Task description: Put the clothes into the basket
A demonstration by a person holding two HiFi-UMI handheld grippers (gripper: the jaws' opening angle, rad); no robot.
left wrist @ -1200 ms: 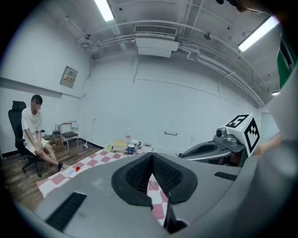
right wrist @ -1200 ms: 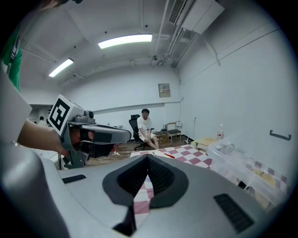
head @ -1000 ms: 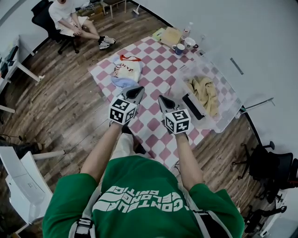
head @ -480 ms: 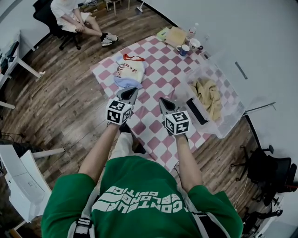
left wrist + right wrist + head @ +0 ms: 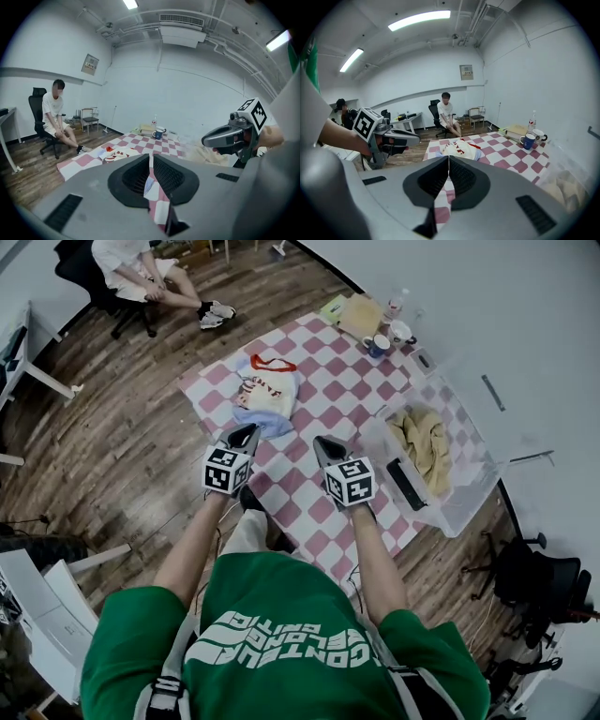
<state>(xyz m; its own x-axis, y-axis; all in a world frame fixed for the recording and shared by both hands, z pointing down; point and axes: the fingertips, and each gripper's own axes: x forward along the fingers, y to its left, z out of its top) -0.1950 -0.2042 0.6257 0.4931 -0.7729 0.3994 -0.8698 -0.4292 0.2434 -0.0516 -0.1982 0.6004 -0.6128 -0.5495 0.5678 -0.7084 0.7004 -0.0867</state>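
A pile of clothes (image 5: 266, 394), white with red print over a light blue piece, lies on the pink-and-white checked mat (image 5: 328, 390). My left gripper (image 5: 246, 434) is shut and empty, its tips just short of the pile's near blue edge. My right gripper (image 5: 323, 442) is also shut and empty, over the mat to the pile's right. The clear plastic basket (image 5: 464, 507) stands at the mat's right side with a tan garment (image 5: 422, 439) inside. The pile (image 5: 116, 153) shows ahead in the left gripper view, and in the right gripper view the pile (image 5: 459, 148) lies beyond the closed jaws.
Two mugs (image 5: 386, 338), a bottle (image 5: 397, 302) and a flat book (image 5: 358, 315) sit at the mat's far corner. A person sits on an office chair (image 5: 141, 277) on the wood floor. Desks stand at the left, a white wall runs along the right.
Both grippers have moved forward and down towards the clothes pile, the left one reaching its near edge. Both stay shut.
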